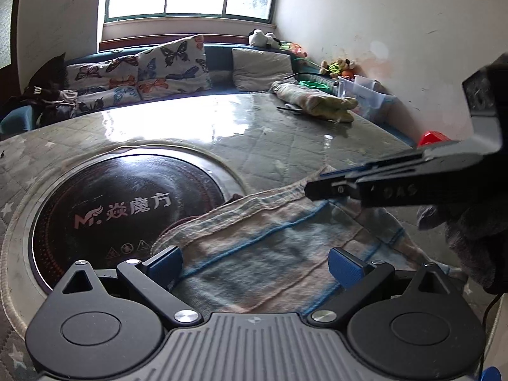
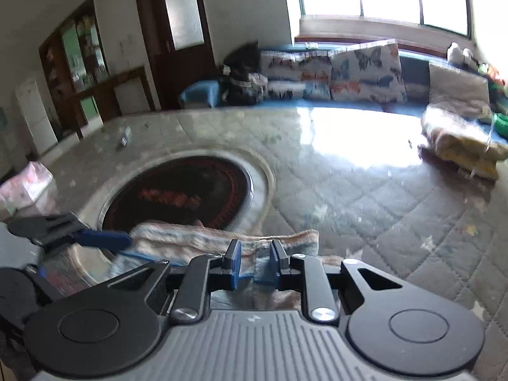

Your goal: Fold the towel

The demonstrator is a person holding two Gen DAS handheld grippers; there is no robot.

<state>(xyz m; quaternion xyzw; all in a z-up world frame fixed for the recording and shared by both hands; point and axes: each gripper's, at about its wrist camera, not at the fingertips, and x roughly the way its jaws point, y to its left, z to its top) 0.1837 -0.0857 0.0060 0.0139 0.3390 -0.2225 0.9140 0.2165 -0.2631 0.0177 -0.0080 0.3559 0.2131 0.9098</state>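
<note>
A worn striped towel (image 1: 270,247) in pink, grey and blue lies folded on the quilted table cover, its left end over the rim of the round cooktop. My left gripper (image 1: 255,263) hovers just above it, open wide, with nothing between its pads. It shows at the left of the right wrist view, beside the towel's (image 2: 190,238) left end. My right gripper (image 1: 317,187) reaches in from the right to the towel's far right corner. In its own view the right gripper (image 2: 254,262) is open by a narrow gap, with towel fabric showing in the gap.
A black round induction cooktop (image 1: 127,206) is set into the table at the left. A pile of folded cloths (image 1: 317,101) and a clear plastic box (image 1: 365,92) sit at the far right. Butterfly cushions (image 1: 171,66) line the bench behind. A pink bag (image 2: 25,187) lies at the left edge.
</note>
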